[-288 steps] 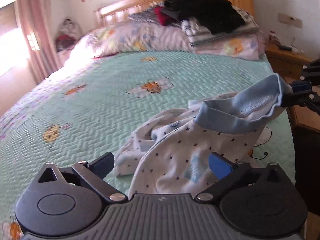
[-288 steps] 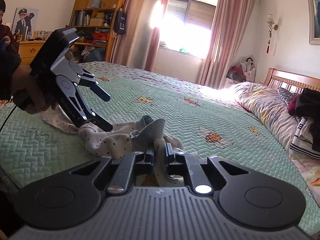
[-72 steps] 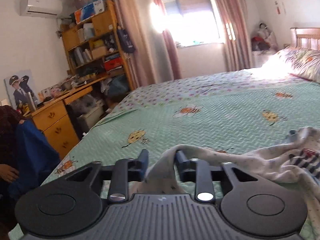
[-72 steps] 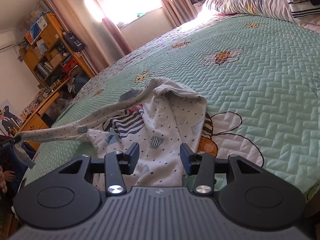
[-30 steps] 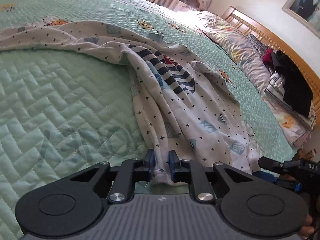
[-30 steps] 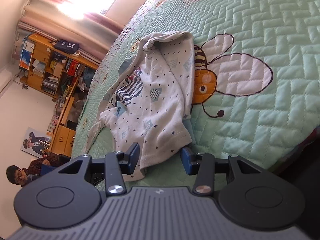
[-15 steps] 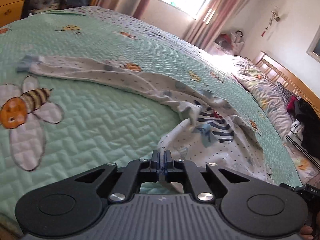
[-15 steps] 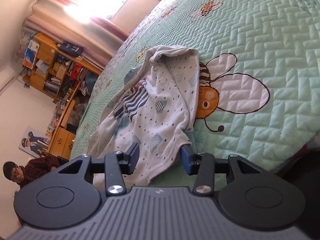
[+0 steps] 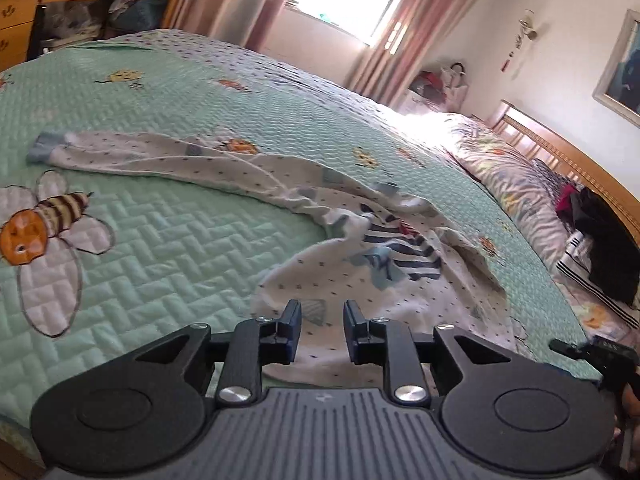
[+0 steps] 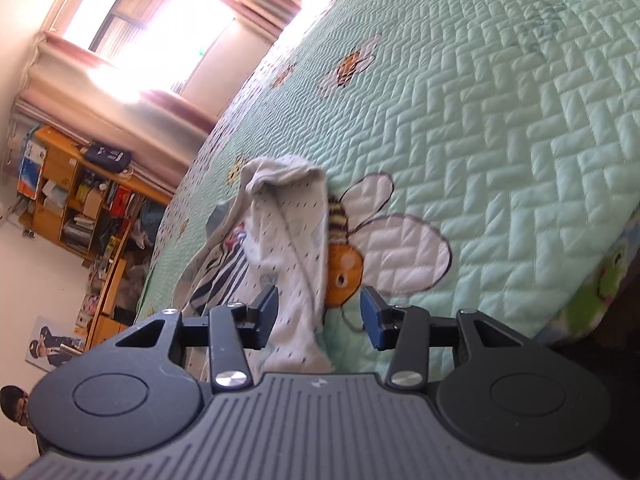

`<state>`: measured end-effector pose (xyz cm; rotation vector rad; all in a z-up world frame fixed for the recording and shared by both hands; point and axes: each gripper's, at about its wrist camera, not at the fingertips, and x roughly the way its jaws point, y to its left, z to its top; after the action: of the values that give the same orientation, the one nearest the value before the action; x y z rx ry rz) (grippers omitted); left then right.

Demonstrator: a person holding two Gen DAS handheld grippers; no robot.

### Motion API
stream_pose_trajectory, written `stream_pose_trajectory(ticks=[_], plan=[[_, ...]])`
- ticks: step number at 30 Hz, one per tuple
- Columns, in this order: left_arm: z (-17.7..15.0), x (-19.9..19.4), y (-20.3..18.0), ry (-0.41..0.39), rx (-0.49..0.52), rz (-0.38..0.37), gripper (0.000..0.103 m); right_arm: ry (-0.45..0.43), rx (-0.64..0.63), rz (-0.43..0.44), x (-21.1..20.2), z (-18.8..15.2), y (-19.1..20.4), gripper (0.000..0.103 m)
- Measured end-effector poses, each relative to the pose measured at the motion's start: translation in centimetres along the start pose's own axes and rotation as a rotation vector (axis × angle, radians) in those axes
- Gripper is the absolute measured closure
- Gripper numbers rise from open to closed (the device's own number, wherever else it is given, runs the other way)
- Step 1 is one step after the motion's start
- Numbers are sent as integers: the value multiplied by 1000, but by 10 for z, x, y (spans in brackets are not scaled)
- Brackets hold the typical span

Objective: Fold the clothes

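One light, limp garment [image 9: 360, 280] sprawls on the bed [image 9: 168, 248], sleeve trailing toward ten o'clock; my left hand-held gripper [image 9: 322, 328] is opening empty above its hem, the right hand-held gripper [image 10: 318, 314] half-wide astride an unpinched edge, so I'd pinch seams or cuffs.

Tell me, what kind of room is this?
Most likely a lived-in bedroom: a bed with a green bee-print quilt, pillows against a wooden headboard, and a cluttered wooden bookshelf beside the curtained window.
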<state>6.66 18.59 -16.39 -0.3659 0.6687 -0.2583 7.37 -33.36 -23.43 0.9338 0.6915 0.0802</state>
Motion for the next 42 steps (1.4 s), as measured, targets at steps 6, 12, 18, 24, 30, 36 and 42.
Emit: stream_pose_trajectory(ticks=[6, 12, 18, 24, 30, 36, 42], plan=[[-18, 24, -33, 82, 62, -44, 65, 42, 71, 2, 41, 15, -8, 55], [-21, 33, -40, 108, 82, -29, 63, 20, -30, -6, 71, 4, 11, 56], [-13, 35, -46, 97, 93, -40, 58, -8, -366, -95, 77, 22, 58, 100], [-12, 39, -46, 92, 86, -60, 57, -350, -814, -250, 7, 107, 158, 100], [-17, 44, -46, 93, 69, -87, 57, -380, -981, -401, -16, 127, 167, 68], [-6, 35, -39, 79, 104, -69, 56, -181, -808, -442, 4, 70, 75, 31], [26, 32, -34, 21, 125, -41, 53, -190, -634, -233, 3, 69, 82, 30]])
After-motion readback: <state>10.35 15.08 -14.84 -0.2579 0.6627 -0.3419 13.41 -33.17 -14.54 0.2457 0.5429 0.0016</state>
